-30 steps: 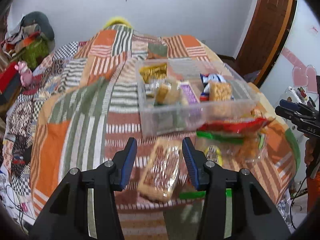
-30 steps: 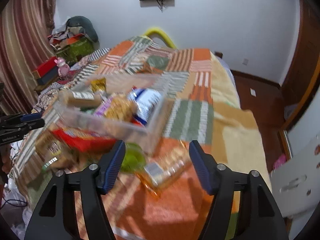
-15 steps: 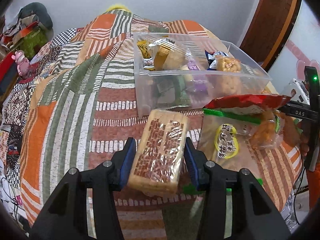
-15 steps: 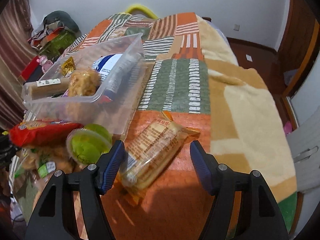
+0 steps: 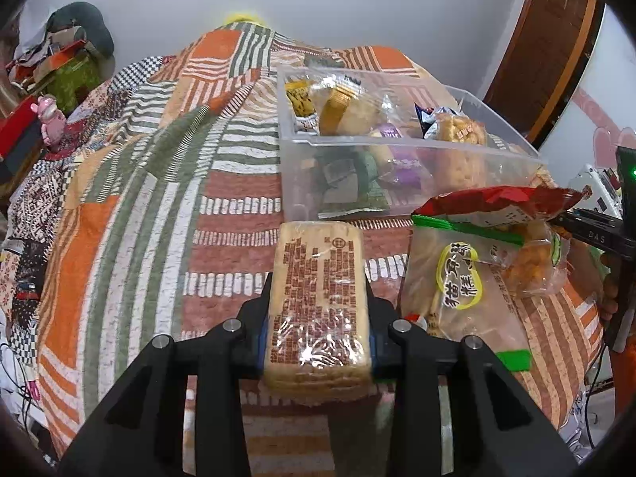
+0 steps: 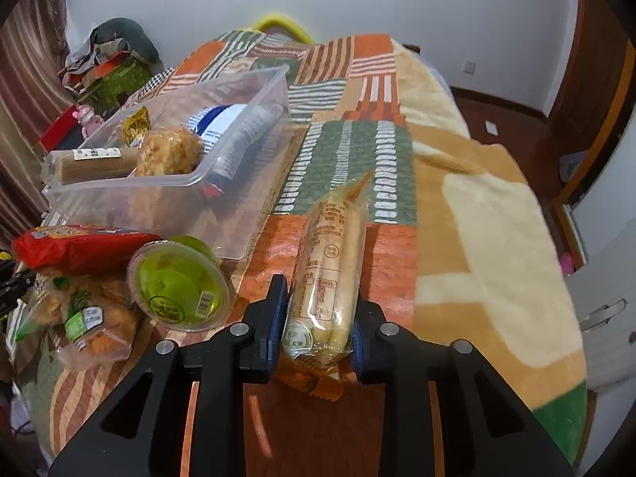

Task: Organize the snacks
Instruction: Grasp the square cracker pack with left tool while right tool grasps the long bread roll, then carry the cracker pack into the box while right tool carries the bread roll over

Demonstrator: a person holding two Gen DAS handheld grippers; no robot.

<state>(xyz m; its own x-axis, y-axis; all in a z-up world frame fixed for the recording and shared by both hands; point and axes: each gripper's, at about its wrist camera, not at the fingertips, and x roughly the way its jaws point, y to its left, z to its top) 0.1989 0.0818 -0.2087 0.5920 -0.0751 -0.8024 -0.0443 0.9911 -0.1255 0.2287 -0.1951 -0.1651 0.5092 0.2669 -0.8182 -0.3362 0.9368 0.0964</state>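
My left gripper (image 5: 318,342) is down on the bed; its jaws are closing and the pads press both long sides of a flat cracker pack with brown print (image 5: 318,278). My right gripper (image 6: 316,330) is likewise closing, its pads squeezing a long yellow pack of stick biscuits (image 6: 332,262). A clear plastic bin (image 5: 397,145) (image 6: 119,187) holding several snacks stands just beyond both packs. Loose beside it lie a red bag (image 5: 497,202) (image 6: 79,246), a clear zip bag of puffs (image 5: 457,290) and a green jelly cup (image 6: 179,282).
All of this rests on a patchwork blanket (image 5: 139,198) (image 6: 477,218) over a bed. The bed's near edge runs just under my grippers. Boxes, clothes and a pink toy (image 5: 49,117) are piled at the far left. A wooden door (image 5: 556,47) stands at the right.
Both grippers sank toward the bed and went from open around their packs to shut on them. The cracker pack and the stick biscuit pack now sit straight between the pads.
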